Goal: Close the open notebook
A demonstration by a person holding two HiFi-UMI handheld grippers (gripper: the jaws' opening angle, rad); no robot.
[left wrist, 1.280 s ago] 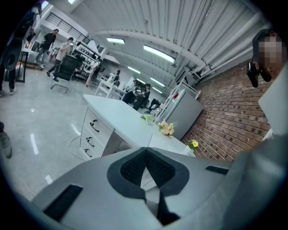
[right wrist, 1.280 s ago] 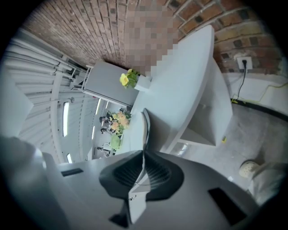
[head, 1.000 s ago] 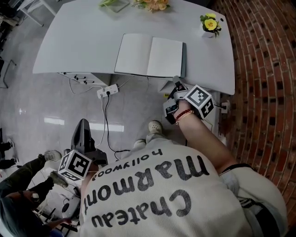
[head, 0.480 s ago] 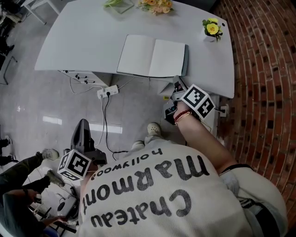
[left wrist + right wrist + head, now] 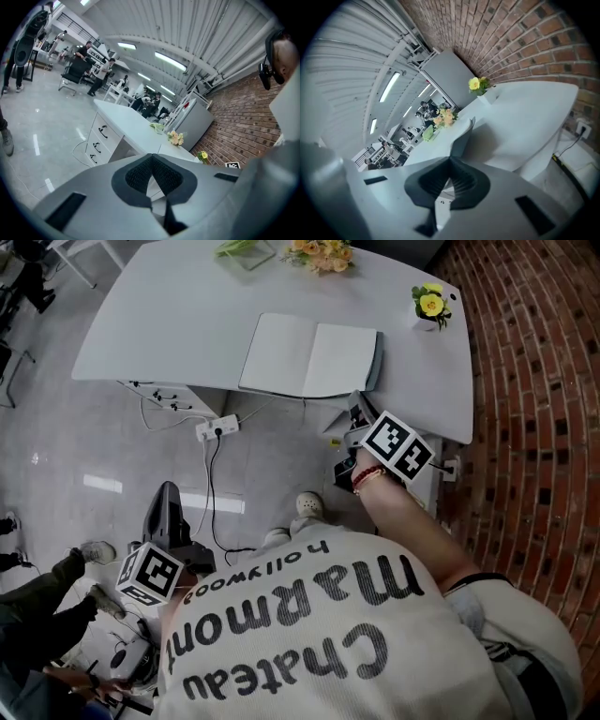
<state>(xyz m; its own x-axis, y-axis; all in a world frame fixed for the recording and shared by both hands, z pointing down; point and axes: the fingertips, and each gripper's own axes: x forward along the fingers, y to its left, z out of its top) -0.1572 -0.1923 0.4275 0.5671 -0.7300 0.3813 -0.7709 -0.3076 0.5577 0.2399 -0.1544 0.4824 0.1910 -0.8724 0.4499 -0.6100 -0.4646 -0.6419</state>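
Since a second ago the right gripper [image 5: 357, 411] has crept up towards the table's near edge and rolled about its own line, and its jaws have come together; they now meet pad to pad with nothing held.

The open notebook with white blank pages and a dark grey cover [image 5: 309, 357] lies flat on the pale grey-white table [image 5: 169, 324], just ahead of the right gripper's tips, its near right corner the closest part. From the head view I cannot tell whether the tips touch that corner. In the right gripper view the notebook's cover edge rises right beyond the closed jaws, with the table's edge between tool and book.

Further ahead of the right gripper and off to its right stands a small white pot with a yellow flower [image 5: 427, 298], near the table's far right corner. A bunch of peach and orange flowers [image 5: 319, 251] and a green leafy item [image 5: 234, 247] sit at the far edge, well beyond the notebook. A red brick wall [image 5: 534, 381] runs along the right gripper's right side.

The left gripper [image 5: 151, 159] hangs low, well apart from the table, jaws closed on nothing. Ahead of it on the glossy grey floor lie a white power strip [image 5: 217, 426] and its black cables, under the table's near edge.
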